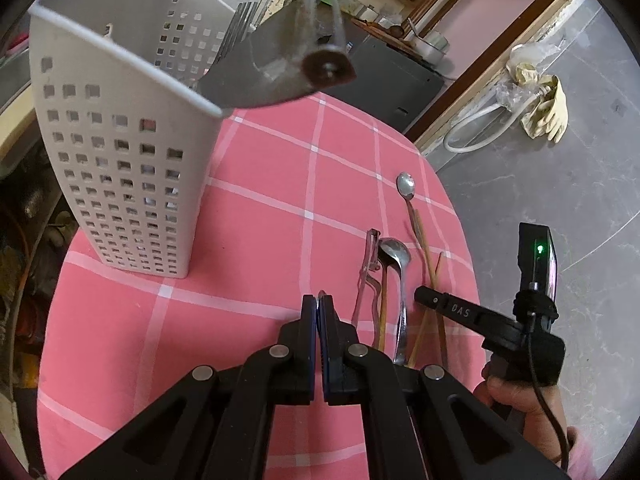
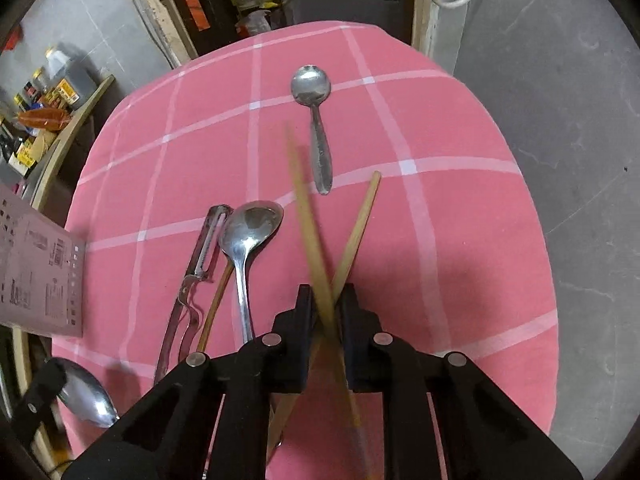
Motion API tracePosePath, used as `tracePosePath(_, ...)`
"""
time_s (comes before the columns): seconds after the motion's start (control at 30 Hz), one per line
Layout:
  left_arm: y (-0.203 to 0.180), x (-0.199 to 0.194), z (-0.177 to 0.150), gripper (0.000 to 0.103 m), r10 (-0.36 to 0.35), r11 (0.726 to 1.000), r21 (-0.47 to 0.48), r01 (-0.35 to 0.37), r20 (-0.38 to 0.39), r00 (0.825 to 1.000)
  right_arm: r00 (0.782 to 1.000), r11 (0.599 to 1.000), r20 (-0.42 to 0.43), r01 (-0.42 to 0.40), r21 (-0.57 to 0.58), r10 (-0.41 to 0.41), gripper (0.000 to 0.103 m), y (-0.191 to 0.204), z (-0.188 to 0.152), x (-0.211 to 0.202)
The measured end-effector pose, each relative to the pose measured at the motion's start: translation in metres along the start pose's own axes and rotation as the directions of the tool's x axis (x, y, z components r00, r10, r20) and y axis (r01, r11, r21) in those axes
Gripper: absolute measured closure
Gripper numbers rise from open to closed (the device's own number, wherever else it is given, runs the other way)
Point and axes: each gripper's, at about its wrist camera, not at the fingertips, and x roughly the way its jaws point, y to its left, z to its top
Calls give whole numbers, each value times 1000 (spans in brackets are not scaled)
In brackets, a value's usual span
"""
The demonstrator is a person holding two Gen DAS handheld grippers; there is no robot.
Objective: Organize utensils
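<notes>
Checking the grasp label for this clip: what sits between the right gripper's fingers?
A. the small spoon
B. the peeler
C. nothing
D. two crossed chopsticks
D: in the right wrist view the right gripper is closed on two crossed chopsticks, while the small spoon and the peeler lie untouched on the pink tablecloth.

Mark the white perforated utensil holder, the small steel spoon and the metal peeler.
White perforated plastic utensil holder (image 1: pixel 120 184), left wrist view, front wall.
Small steel spoon (image 2: pixel 311 85), right wrist view, bowl.
Metal peeler (image 2: pixel 210 240), right wrist view, blade.
</notes>
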Motion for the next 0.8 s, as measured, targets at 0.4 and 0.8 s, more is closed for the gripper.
tracePosePath(0.4,-21,-25,6,101,-43,992,120,38,41,998,934,930,95,-352,102,343,97,-42,-16,-39)
tracePosePath(0.8,-24,-31,4,101,2,988,156,-5,21,1000,982,981,-33,-186,-47,185,91,-25,-12,-9)
